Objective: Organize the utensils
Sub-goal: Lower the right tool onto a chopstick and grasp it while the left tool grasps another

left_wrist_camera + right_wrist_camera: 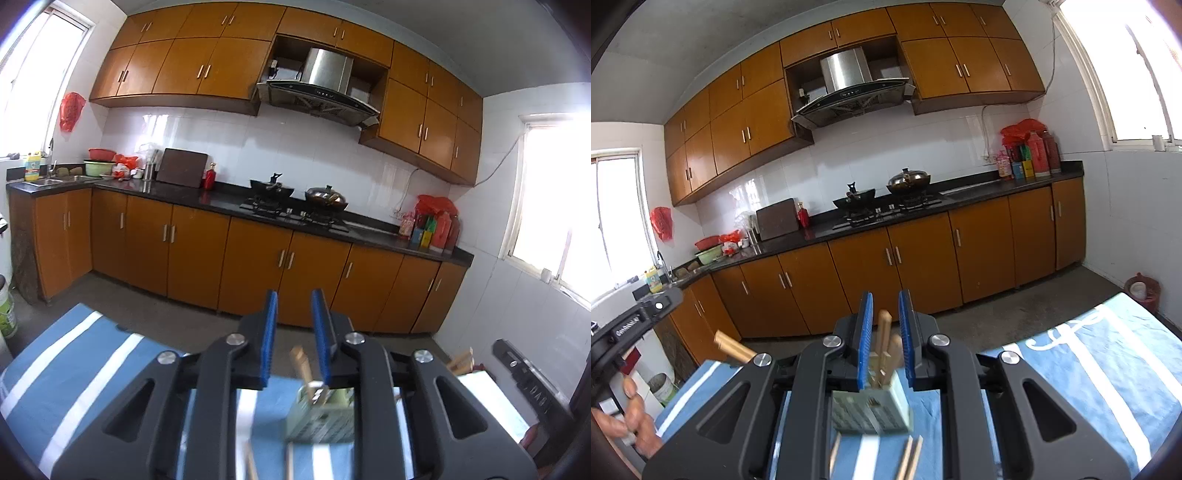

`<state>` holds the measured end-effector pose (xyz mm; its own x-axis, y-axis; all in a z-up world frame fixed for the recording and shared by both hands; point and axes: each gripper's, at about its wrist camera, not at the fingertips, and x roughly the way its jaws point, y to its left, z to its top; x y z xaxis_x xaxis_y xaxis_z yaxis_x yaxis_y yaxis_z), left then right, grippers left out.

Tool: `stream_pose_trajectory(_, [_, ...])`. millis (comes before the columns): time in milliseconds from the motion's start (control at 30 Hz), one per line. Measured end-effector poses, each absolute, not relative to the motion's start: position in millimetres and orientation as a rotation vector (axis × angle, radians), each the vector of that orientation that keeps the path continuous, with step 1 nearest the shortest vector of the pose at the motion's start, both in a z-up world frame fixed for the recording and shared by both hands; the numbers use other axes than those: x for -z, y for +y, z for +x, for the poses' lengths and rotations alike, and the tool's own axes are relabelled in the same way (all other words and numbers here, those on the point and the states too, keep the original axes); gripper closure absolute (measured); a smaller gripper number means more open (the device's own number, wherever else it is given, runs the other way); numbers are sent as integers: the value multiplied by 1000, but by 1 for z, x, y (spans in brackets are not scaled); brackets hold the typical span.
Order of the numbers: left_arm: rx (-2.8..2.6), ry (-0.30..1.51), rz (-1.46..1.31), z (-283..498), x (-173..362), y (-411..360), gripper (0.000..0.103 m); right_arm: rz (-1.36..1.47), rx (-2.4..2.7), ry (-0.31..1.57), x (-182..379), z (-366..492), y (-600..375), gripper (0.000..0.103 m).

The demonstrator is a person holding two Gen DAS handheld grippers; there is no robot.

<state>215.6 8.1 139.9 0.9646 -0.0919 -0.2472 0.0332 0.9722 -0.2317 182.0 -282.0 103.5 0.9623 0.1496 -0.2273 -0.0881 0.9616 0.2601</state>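
A pale green utensil holder stands on a blue and white striped cloth, with wooden handles sticking up out of it. It also shows in the right wrist view with wooden handles in it. My left gripper is open and empty, held above and behind the holder. My right gripper is open and empty above the holder. Thin wooden chopsticks lie on the cloth in front of the holder. Another wooden handle shows at the left.
A kitchen counter with a stove, two woks and orange cabinets runs across the far side. The person's hand and the left gripper's body are at the left of the right wrist view. A white board lies at the right.
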Motion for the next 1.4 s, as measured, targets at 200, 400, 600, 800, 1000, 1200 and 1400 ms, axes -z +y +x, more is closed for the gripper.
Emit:
stream_pose_trajectory(200, [27,381,-172,174,-88,37,77,242,-90,398,-55,157,-295,86])
stream_pose_trajectory(400, [5,602,-135,167,-4,50,77,241,-103,692,38,164,-277,86])
stream_pose_trajectory(600, [20,734,-136,164,42,46,77,233,-150,848,87,174,-246,86])
stream_pose_trajectory(800, [33,785,-138,164,57,44,75,203,-157,894,102,181,-232,86])
stream_pose_trajectory(1000, [51,807,-133,167,63,36,73,150,-161,891,102,178,-226,87])
stream_pose_trajectory(1200, [104,837,-154,170,68,26,73,69,-98,875,104,180,-232,95])
stream_pose_trajectory(1400, [160,870,-152,173,76,7,74,142,40,870,104,190,-276,96])
